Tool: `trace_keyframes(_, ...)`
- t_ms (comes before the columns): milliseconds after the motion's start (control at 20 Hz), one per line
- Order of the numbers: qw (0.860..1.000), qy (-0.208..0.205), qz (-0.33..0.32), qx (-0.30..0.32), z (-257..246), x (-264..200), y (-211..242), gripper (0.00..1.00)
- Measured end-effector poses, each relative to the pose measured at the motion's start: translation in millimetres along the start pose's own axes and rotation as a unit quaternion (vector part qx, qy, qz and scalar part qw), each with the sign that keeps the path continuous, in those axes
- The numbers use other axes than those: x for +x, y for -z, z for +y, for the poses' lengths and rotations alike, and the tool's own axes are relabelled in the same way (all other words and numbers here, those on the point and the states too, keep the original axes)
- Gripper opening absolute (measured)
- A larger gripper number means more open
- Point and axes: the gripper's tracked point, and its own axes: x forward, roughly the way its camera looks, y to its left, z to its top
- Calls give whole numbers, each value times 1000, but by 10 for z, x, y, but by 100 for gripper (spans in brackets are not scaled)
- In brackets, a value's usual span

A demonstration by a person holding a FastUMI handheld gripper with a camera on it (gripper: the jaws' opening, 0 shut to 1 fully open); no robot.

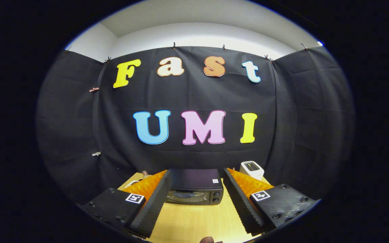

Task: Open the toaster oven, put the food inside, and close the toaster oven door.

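Gripper (pixel 194 206) stood wide open, nothing between its fingers. At 6 o'clock, nearest, a small brown thing (pixel 208 240) lay on the wooden table (pixel 194 222), possibly the food; too little showed to tell. Ahead at 12 o'clock, beyond the fingertips, the toaster oven (pixel 194 190) sat with door shut. At 1 o'clock behind, a white toaster (pixel 252 168). A shut door fits either stage: food still outside, or already loaded.

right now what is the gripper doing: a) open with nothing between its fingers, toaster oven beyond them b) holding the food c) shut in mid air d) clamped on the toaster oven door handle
a: the gripper has its fingers spread wide with only bare table between them, and the toaster oven sits closed beyond the fingertips.
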Motion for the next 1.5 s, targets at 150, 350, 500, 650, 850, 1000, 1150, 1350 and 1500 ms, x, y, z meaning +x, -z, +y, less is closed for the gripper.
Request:
trace_keyframes(150, 1000, 1, 0, -2, -1, -4, -15, 99)
trace_keyframes(350, 1000, 1, -9, -4, 17, -21, -84, 99)
trace_keyframes(500, 1000, 1, -9, -6, 43, -14, -85, 99)
trace_keyframes(650, 1000, 1, -7, -3, 55, -4, -82, 99)
trace_keyframes(850, 1000, 5, -10, -4, 32, 17, -95, 99)
trace_keyframes(1000, 1000, 7, -9, -7, 25, 18, -81, 98)
trace_keyframes(1150, 1000, 7, -11, -10, 29, 28, -110, 99)
trace_keyframes(1350, 1000, 6, -14, -13, 59, 27, -123, 99)
trace_keyframes(1500, 1000, 5, -13, -16, 79, 37, -111, 99)
